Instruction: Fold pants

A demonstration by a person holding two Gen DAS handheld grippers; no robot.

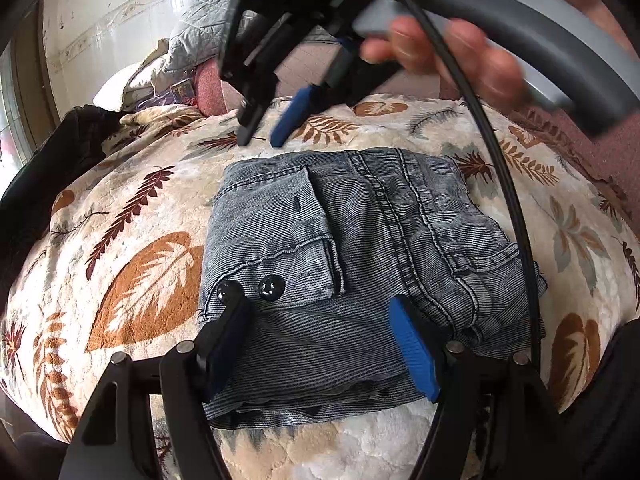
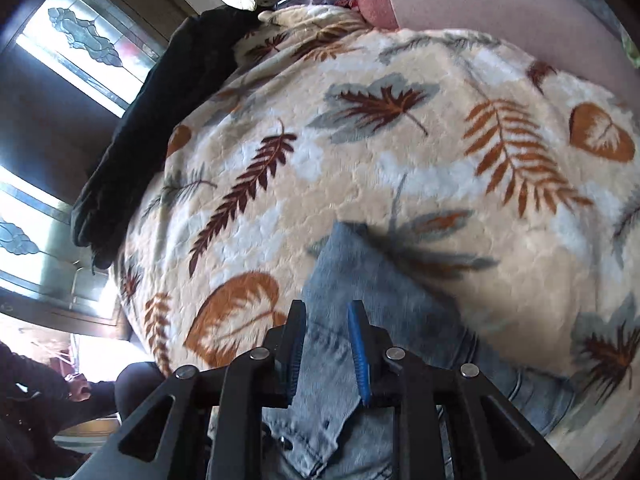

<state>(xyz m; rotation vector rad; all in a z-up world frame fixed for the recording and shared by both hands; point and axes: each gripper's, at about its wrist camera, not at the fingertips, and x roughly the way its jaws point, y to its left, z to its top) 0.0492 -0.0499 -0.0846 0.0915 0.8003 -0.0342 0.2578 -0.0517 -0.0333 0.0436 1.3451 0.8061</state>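
Observation:
Folded grey-blue jeans [image 1: 360,240] lie as a compact square on a leaf-patterned blanket [image 1: 140,240]; two black buttons show at their near left corner. My left gripper [image 1: 316,308] is open wide, with its fingers over the jeans' near edge and the cloth lying loose below them. A hand holds my right gripper [image 1: 262,138] above the blanket just past the jeans' far left corner. Its jaws are slightly apart with nothing between them. The right wrist view is blurred, with the right gripper [image 2: 326,308] over the jeans [image 2: 344,264].
A black cable [image 1: 500,160] hangs across the jeans' right side. A dark garment [image 1: 48,168] lies along the blanket's left edge [image 2: 140,140]. Pillows and bedding [image 1: 192,32] are piled at the far side. Windows [image 2: 80,40] and a seated person [image 2: 40,380] are at left.

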